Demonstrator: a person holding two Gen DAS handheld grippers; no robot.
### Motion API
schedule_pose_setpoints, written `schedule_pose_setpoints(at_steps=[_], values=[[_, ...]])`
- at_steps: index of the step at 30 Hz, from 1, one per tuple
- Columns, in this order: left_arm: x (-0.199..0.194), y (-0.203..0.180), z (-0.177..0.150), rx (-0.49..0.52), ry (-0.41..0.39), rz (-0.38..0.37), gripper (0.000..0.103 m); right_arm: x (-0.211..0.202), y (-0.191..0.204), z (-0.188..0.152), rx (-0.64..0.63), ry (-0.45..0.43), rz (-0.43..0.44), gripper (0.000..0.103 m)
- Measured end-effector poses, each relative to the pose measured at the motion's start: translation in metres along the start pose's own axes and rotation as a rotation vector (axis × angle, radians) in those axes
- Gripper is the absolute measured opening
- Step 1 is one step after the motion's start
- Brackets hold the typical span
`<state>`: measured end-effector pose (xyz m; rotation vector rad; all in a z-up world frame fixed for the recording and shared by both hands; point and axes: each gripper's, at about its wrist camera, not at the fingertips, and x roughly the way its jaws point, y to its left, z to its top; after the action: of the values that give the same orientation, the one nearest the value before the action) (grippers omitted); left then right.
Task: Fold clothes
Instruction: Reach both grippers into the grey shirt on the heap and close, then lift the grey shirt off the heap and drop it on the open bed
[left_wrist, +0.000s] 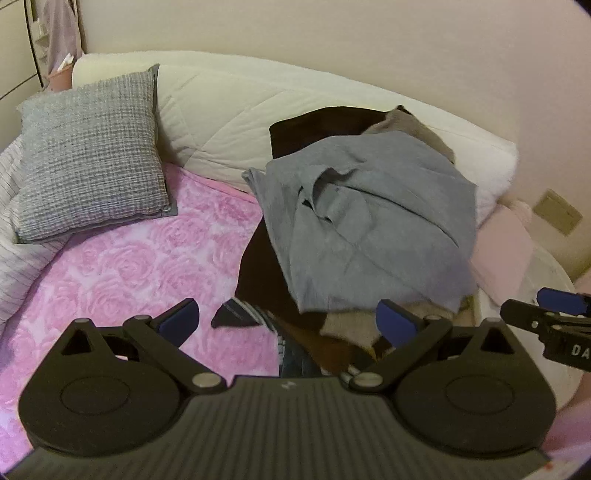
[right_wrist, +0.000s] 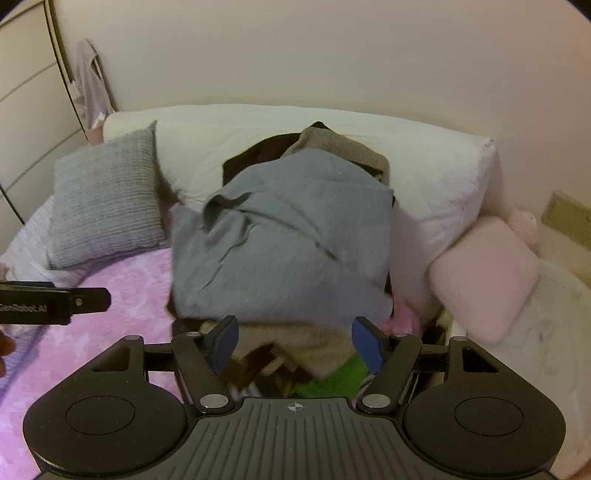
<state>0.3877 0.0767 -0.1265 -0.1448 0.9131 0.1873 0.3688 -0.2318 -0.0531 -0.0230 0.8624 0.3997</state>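
So: grey top (left_wrist: 373, 221) soft, light, floppy on pile | take near hem corners | left gripper (left_wrist: 288, 321), right gripper (right_wrist: 295, 341) jaws wide, empty

We count two grippers: the left gripper (left_wrist: 288, 319) and the right gripper (right_wrist: 295, 341). Cushions, three: one grey knitted cushion (left_wrist: 92, 155), one pink cushion (right_wrist: 484, 277), one long white bolster (left_wrist: 229, 122). One pink rose-patterned blanket (left_wrist: 147, 266). In the clothes pile we can tell apart one grey garment (left_wrist: 373, 221), one dark brown garment (left_wrist: 317, 125), one beige garment (right_wrist: 340, 147) and one green piece (right_wrist: 336, 376); further pieces underneath cannot be counted.
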Motion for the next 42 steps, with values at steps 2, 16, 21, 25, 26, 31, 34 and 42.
schedule_pose_setpoints(at_steps=[2,16,21,25,26,31,34,42], values=[[0.019,0.000,0.010,-0.012,0.013,0.005,0.101,0.021,-0.005,0.012,-0.016,0.010,0.006,0.066],[0.142,0.014,0.038,-0.144,0.100,-0.023,0.093,0.146,-0.023,0.058,-0.065,0.041,-0.007,0.056],[0.164,0.014,0.038,-0.202,0.126,-0.106,0.081,0.148,-0.018,0.060,-0.131,0.019,0.020,0.025],[0.158,0.004,0.042,-0.197,0.094,-0.151,0.038,0.136,-0.019,0.061,-0.136,0.002,0.036,0.007],[0.153,0.001,0.042,-0.165,0.076,-0.133,0.023,0.130,-0.019,0.063,-0.129,-0.013,0.042,0.006],[0.116,0.018,0.045,-0.193,-0.001,-0.159,0.005,0.097,-0.004,0.072,-0.108,-0.102,0.086,0.005],[0.082,0.027,0.046,-0.216,-0.067,-0.147,0.004,0.074,0.013,0.077,-0.114,-0.170,0.134,0.004],[-0.049,0.079,-0.003,-0.328,-0.240,-0.077,0.004,-0.021,0.108,0.091,-0.251,-0.440,0.399,0.000]])
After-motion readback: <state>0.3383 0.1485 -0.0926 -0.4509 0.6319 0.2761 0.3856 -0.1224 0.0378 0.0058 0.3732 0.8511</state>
